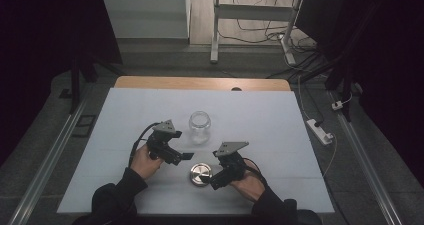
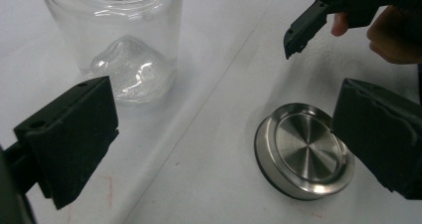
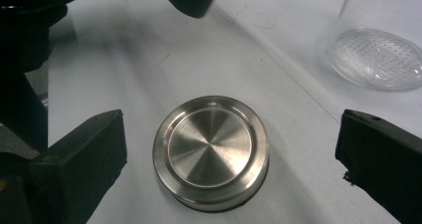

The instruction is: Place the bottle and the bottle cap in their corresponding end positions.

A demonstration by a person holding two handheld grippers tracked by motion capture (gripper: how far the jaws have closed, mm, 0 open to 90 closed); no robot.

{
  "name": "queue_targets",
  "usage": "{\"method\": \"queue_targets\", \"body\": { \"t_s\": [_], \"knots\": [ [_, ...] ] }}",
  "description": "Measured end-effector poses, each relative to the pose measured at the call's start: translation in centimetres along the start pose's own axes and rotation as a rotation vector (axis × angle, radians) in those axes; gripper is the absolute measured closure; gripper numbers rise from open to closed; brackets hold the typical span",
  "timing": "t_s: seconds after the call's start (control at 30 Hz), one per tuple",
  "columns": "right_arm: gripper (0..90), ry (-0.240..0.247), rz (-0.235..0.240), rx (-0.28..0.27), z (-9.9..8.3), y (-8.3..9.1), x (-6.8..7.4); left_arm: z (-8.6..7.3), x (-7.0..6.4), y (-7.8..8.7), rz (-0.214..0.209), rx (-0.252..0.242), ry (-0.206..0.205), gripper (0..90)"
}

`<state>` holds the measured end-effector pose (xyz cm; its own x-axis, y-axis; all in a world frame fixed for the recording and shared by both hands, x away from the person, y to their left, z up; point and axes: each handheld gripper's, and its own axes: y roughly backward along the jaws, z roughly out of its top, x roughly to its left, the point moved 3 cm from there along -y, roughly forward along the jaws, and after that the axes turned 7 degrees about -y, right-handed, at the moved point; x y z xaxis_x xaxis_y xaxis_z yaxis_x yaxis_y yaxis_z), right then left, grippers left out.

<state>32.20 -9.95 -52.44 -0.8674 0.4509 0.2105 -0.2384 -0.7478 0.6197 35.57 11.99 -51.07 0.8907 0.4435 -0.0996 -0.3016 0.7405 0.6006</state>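
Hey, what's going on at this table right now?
A person holds a gripper in each hand over a white-covered table. The right gripper is open, its jaws either side of a round metal lid lying flat, not yet gripping it. The left gripper is also open and holds nothing. An open glass jar stands upright just beyond.

Lid (image 3: 211, 152): brushed metal, fine concentric turning marks, bright sheen, dark rim at its base. Jar (image 2: 119, 40): clear glass, glossy, smooth walls, a dimpled texture on its bottom seen in the right gripper view. Desk (image 1: 260, 120): matt white sheet with faint reddish marks, bare wood at the far edge. Left gripper (image 1: 182, 156) and right gripper (image 1: 214, 176): matt black plastic, jaw pads dull and slightly rough.
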Motion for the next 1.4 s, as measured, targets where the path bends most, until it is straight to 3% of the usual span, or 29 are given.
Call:
{"method": "queue_targets", "body": {
  "t_s": [0.5,0.67,0.87,1.4],
  "knots": [
    [0.0,0.019,-0.025,0.012,-0.2,0.7,-0.3,-0.9,-1.2,1.3,0.025,0.015,-0.008,0.0],
    [0.0,0.022,-0.042,0.012,-0.2,1.1,-0.6,-1.2,-1.7,2.0,0.016,-0.002,-0.001,0.0],
    [0.0,0.022,-0.062,0.002,-0.2,1.8,-0.9,-1.6,-2.5,2.8,0.038,-0.004,-0.012,0.0],
    [0.0,0.021,-0.097,-0.011,-0.7,3.4,-1.2,-3.2,-3.7,4.7,0.087,-0.006,0.004,0.0]
  ]
}}
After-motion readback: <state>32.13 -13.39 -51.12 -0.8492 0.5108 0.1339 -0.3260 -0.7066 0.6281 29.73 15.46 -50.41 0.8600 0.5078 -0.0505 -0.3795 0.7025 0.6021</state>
